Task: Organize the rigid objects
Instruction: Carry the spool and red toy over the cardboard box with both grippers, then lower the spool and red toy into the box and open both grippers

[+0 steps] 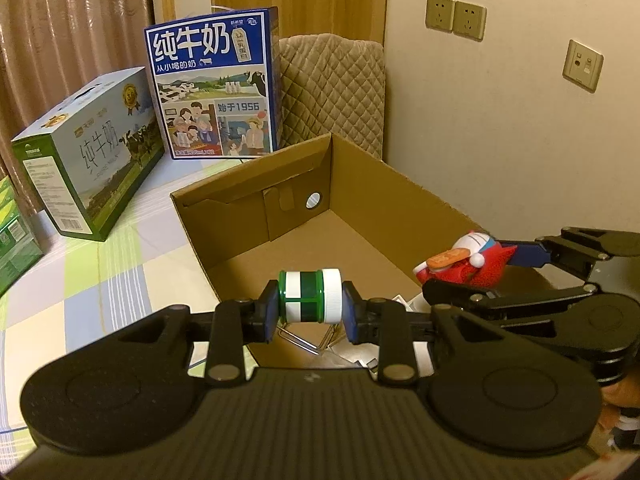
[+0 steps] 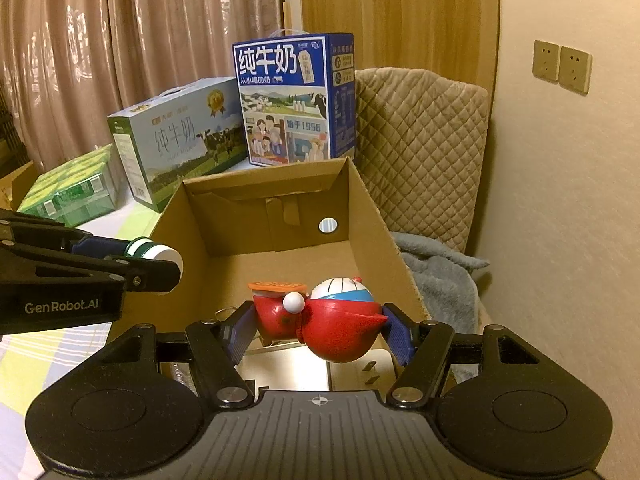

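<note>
Two claws, each loaded, are poised over the near end of an open cardboard box (image 2: 372,216). The left claw (image 1: 310,300) is closed on a small green-and-white bottle (image 1: 310,296), gripped end to end with the white cap against one pad, so the bottle lies crosswise and, judging by this hold, cannot roll free. The right claw (image 2: 316,328) is closed on a red cartoon figurine (image 2: 320,320), pinched across its rounded body, the widest firm part it offers. Both objects hang above the box's interior near its front wall, apart from each other, which suggests the box is the collecting place. Flat pale items and a wire clip (image 1: 298,340) already lie on the box floor below. Three milk cartons stand beyond the box toward the far edge of the checked-cloth surface (image 1: 100,280), clear of the work: a blue carton (image 2: 294,100), a pale green carton (image 2: 176,140) and a bright green pack (image 2: 68,188).
</note>
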The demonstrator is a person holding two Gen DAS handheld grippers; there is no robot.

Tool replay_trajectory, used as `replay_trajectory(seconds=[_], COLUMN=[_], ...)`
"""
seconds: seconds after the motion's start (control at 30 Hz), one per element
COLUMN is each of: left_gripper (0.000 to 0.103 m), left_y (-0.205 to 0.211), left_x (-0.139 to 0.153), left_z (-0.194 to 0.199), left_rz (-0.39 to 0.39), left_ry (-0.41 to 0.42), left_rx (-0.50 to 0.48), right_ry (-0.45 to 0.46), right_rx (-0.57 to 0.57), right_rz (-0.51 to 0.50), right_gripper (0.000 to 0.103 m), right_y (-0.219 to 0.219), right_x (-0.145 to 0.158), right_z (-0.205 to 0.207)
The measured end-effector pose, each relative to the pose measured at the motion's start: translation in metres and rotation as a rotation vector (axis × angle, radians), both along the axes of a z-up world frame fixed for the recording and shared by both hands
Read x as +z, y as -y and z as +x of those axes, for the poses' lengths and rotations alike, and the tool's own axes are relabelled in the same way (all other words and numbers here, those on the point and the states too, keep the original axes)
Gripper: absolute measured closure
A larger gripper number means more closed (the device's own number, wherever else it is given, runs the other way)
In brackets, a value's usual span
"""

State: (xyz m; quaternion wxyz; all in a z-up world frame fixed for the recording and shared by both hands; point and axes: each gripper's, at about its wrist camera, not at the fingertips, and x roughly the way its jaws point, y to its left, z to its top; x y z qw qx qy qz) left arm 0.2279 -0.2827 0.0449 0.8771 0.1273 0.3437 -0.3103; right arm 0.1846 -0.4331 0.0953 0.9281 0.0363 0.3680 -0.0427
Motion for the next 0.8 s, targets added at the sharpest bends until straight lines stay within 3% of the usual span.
replay_trajectory(seconds=[0.8], left_gripper=[0.076], left_y=[0.015], left_x=[-0.026], left_z=[0.030], left_rz=[0.067], left_ry=[-0.015], left_rx=[-0.010], right_ry=[-0.036], right_rx=[-0.004], right_rz=[0.012], right_gripper=[0.039], right_y=[0.008], right_x=[-0.017], right_z=[0.015])
